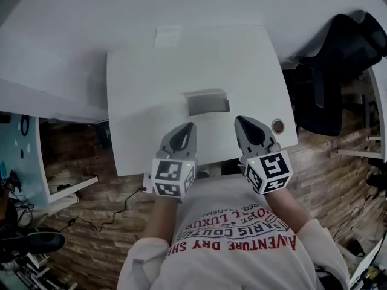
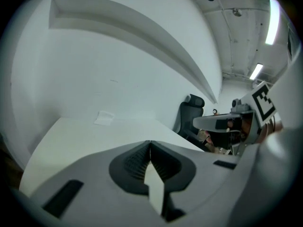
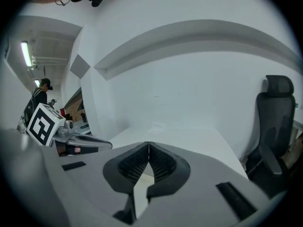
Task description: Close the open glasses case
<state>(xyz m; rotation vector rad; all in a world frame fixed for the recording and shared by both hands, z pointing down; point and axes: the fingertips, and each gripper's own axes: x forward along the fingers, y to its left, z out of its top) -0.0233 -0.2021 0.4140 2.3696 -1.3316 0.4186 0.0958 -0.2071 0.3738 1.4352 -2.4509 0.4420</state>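
Both tongs are together and empty. Left tongs (image 2: 150, 142): tips meet in their own view, with only a sliver of white surface (image 1: 139, 132) showing lower down between the pads. Right tongs (image 3: 148, 144): same, tips touching, nothing clamped.

Head view: both are held low over the near edge of the surface, pointing away from the person, left one near-left and right one near-right, well apart from each other. The marker cubes sit just above the person's white printed T-shirt (image 1: 242, 246).

Glasses case (image 1: 207, 102) sits mid-surface, beyond the two tongs and between their lines, touching neither. It reads as a small grey rectangle with a paler far edge (too washed out to judge the lid angle).

Other items:
- flat white sheet (image 1: 170, 38) lying at the far edge of the surface, left of centre
- round cable grommet (image 1: 277, 125) near the right edge, just right of the right tongs
- black office chair (image 1: 338, 71) off the right side, standing on the wood-pattern floor (image 1: 78, 162)
- a thin cable (image 1: 109, 219) trailing on the floor near-left

Each gripper view catches the other gripper's marker cube at its edge. There is a person standing far back in the right gripper view, small and indistinct.
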